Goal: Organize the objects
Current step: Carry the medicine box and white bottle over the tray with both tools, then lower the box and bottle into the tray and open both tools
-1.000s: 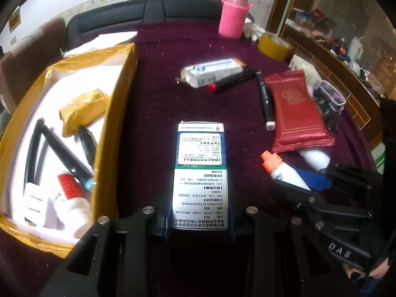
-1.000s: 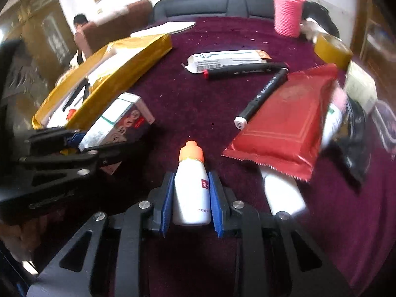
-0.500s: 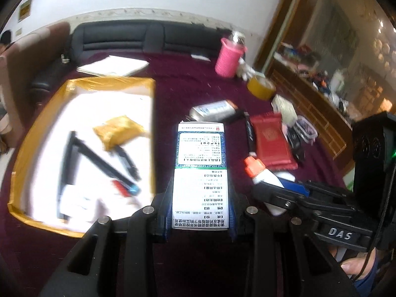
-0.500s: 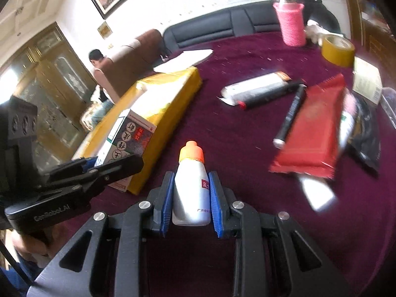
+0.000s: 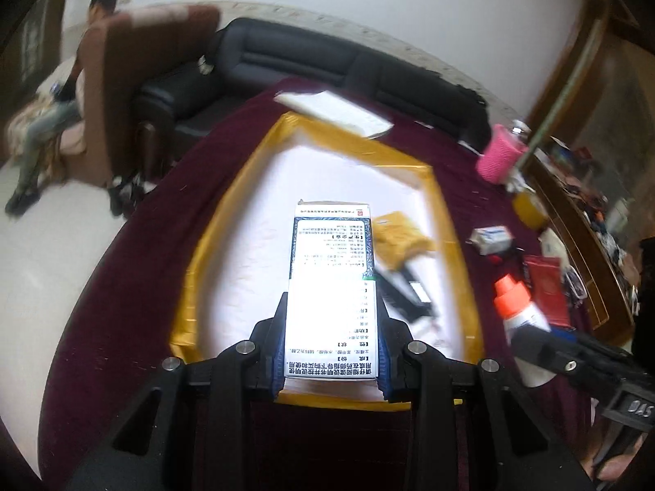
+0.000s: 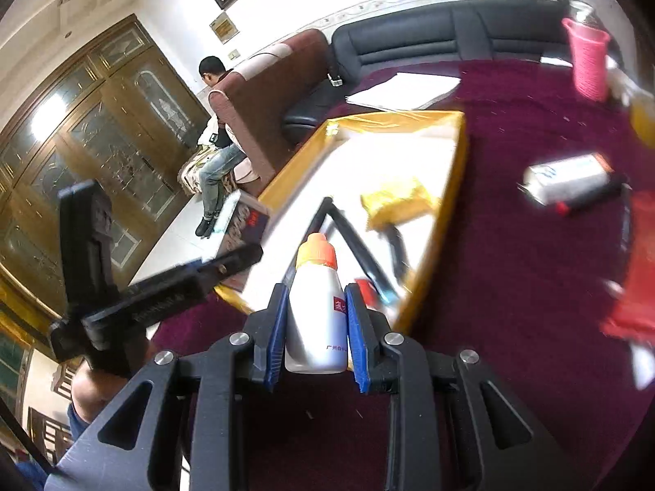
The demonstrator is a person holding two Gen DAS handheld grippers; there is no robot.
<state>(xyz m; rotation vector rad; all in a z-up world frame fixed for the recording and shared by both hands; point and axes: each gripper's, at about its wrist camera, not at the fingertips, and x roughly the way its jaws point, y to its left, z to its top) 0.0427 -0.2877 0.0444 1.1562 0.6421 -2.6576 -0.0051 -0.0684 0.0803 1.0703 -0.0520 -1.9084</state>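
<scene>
- Our left gripper pinches the medicine carton by its long sides, blue pads pressed flat on it; grip unchanged from a second ago.
- Our right gripper clamps the white bottle with the orange cap up; same hold as before.
- Change: a second ago both loads were low over the maroon tablecloth among the loose items. Now both are lifted and swung over to the gold-rimmed tray; the carton hangs above its white floor, the bottle near its closest corner.
- We read that as the carry nearly done, with release into the tray the likely next step. Neither item is down yet.
- Count in hand: one carton, one bottle.
- In the tray: one yellow packet, a few dark pen-like sticks (too blurred to count) and something red near the corner.
- Left on the cloth: one small white box, one red-capped marker, one red pouch, one pink cup, one yellow tape roll, one paper stack.
- Far-right clutter is too smeared to count.
</scene>
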